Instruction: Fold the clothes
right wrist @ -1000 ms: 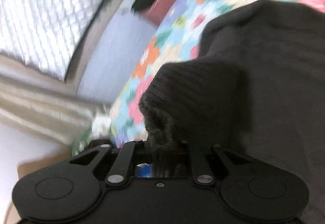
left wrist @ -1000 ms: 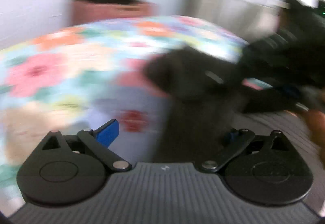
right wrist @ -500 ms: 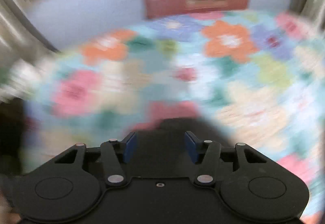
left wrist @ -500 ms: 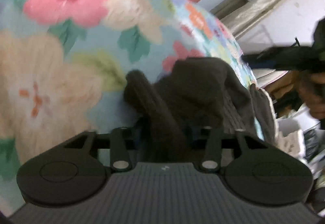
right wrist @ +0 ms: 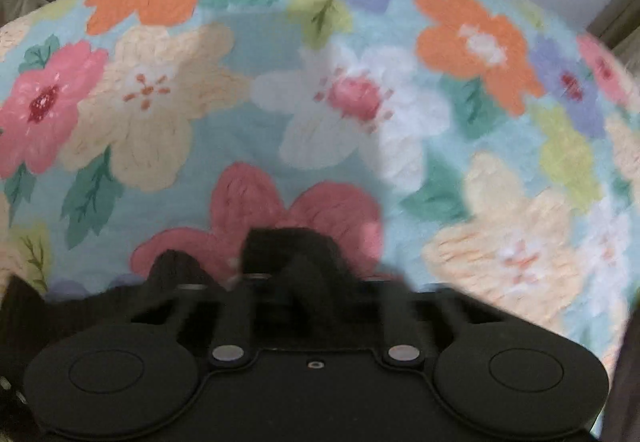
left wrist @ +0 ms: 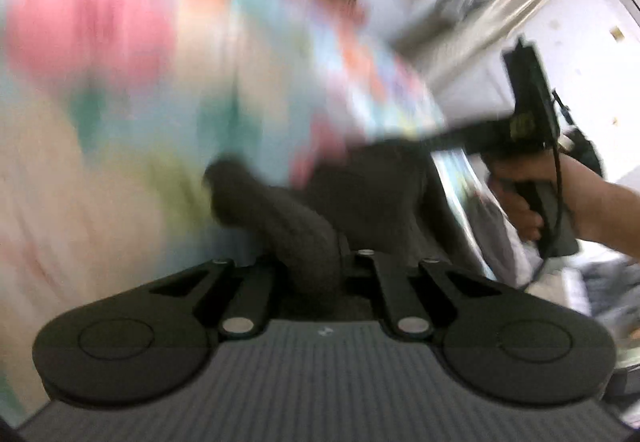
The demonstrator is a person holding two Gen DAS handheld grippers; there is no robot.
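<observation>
Mid-fold on the floral bedspread (right wrist: 360, 113): left gripper (left wrist: 316, 274) pinching dark sweater (left wrist: 372, 185), right gripper (right wrist: 296, 282) closing on its edge; next, carrying both ends across

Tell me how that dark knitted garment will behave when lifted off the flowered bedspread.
The dark knitted garment will probably flop: it bunches into a soft roll at the left hand-held gripper. Its ribbed knit looks grippy, unlikely to slip. Unheld parts will likely drag over the flowered bedspread.
</observation>
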